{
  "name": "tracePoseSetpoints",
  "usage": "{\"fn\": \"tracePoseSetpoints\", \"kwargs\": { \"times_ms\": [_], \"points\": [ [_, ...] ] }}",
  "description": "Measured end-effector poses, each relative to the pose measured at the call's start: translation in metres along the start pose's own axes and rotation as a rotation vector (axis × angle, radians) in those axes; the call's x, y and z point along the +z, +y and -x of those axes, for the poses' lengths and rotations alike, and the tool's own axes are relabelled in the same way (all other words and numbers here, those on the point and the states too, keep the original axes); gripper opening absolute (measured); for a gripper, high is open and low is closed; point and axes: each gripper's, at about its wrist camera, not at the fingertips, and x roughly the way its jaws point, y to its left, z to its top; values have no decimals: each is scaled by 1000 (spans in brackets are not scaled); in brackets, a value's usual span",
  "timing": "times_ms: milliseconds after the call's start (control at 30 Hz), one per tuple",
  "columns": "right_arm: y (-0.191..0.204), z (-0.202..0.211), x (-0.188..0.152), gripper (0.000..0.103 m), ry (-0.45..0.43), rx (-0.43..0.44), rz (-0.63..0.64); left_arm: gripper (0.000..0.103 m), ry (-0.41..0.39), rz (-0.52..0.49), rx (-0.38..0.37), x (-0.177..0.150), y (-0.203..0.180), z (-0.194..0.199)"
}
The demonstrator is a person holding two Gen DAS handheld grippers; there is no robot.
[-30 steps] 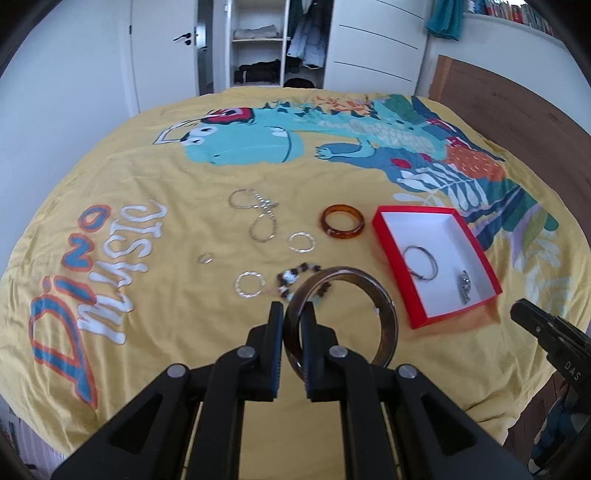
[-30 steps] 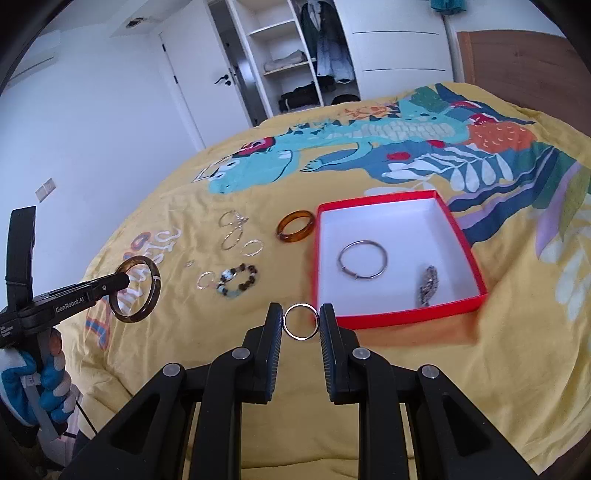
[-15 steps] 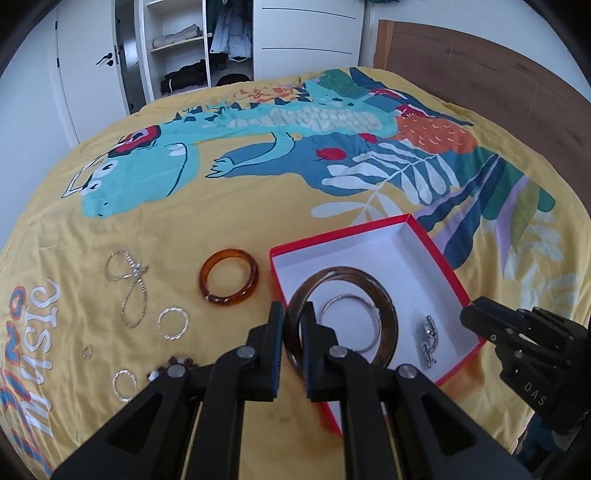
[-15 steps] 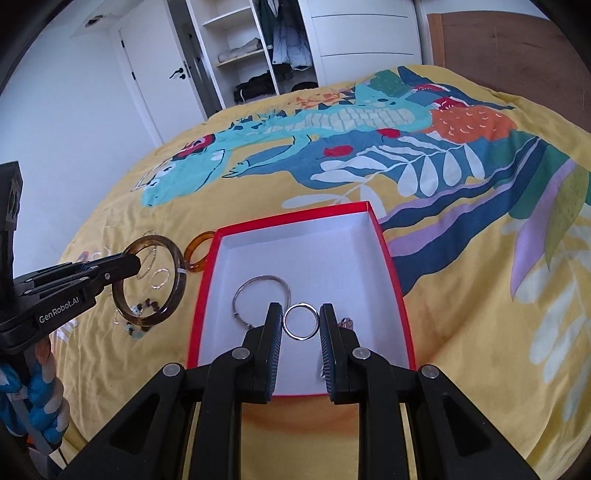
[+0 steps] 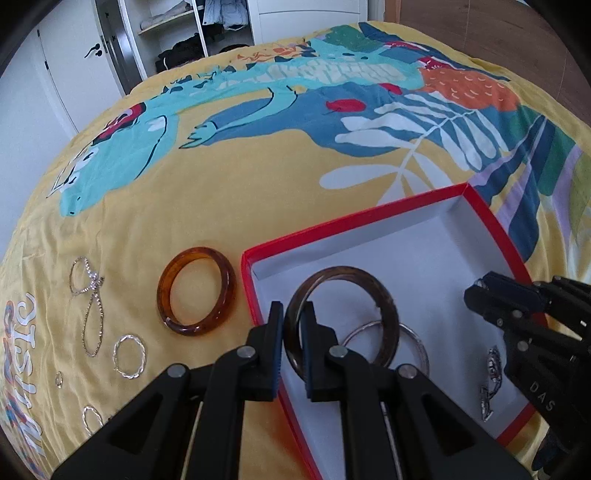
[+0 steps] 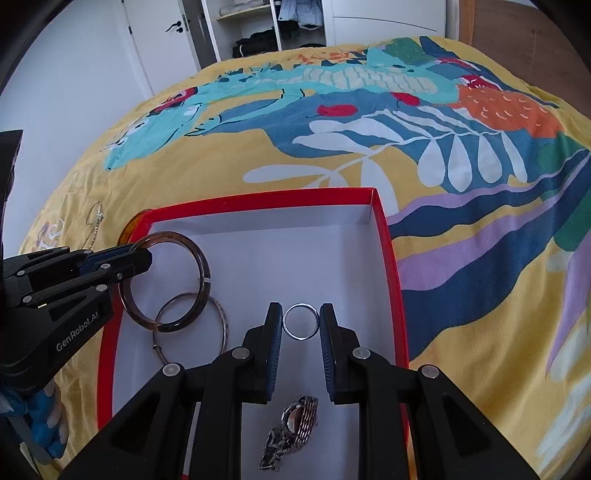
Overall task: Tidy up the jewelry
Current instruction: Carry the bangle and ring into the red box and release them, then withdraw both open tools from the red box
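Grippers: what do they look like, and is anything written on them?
Both are black plastic with blue ribbed finger pads and silver screw heads. The left gripper reads "GenRobot.AI" in white; the right gripper shows "DAS". A blue and white glove shows below the left one.

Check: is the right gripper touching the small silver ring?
Touching. The right wrist view shows the small silver ring pinched between the right gripper fingers, both edges meeting the pads above the red box.

White walls (image 6: 74,92); an open wardrobe (image 5: 207,33) with shelved clothes; a wooden headboard (image 5: 498,33); even daylight.
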Motion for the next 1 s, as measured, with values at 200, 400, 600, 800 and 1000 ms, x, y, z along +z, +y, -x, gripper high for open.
{"fn": "tracePoseSetpoints", "kwargs": {
  "times_ms": [200, 400, 600, 800, 1000],
  "points": [
    [-2, -16, 4, 20, 27, -42, 45, 8, 25, -5, -12, -2, -5, -11],
    [4, -22, 0, 20, 37, -102, 133, 9, 40, 4, 4, -1, -6, -20],
    [5, -20, -2, 19, 39, -125, 147, 10, 53, -7, -13, 1, -6, -20],
    [-2, 2, -7, 25, 24, -135, 98, 28, -1, 22, -67, 3, 0, 11],
    [-2, 60, -11, 27, -50, -152, 48, 29, -107, 40, -96, 2, 19, 84]
  ]
}}
